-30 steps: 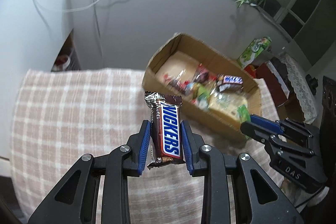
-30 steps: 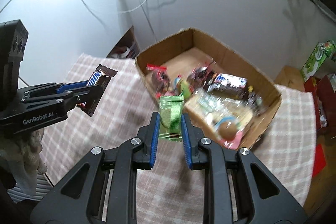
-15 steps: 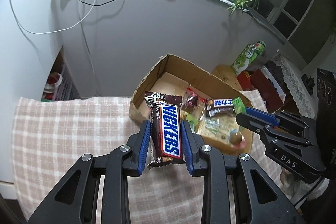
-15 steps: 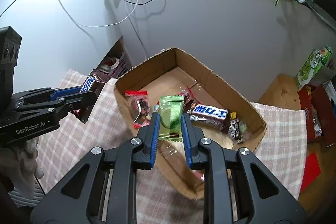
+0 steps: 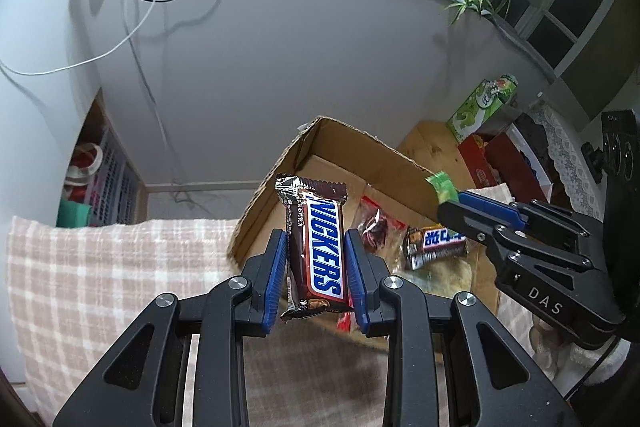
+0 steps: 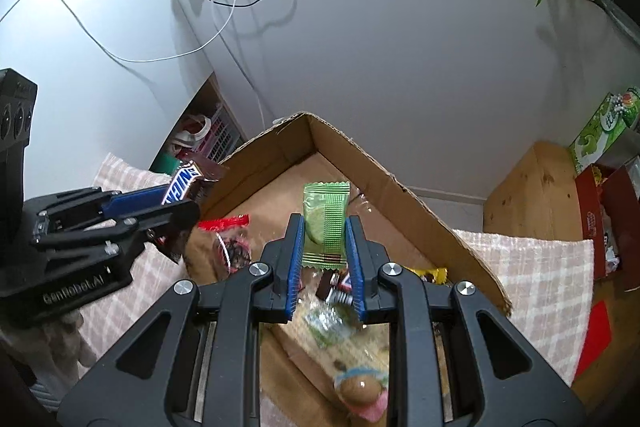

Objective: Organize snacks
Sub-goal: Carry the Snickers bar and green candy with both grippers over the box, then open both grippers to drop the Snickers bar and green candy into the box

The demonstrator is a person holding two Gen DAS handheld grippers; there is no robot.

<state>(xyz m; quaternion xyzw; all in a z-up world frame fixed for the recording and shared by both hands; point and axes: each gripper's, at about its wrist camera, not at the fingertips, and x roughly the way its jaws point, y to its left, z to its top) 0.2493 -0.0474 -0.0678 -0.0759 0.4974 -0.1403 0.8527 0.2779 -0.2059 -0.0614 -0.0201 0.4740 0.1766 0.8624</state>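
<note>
Snickers bar (image 5: 316,247), brown with blue lettering, stands upright clamped in the left gripper (image 5: 316,269) above the box (image 5: 280,179); its lower end is hidden. Right gripper (image 6: 325,259) grips a green packet (image 6: 326,223) over the box's half-hidden snacks (image 6: 228,247).

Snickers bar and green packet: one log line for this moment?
left gripper: shut on Snickers bar | right gripper: shut on green packet | both above cardboard box
</note>
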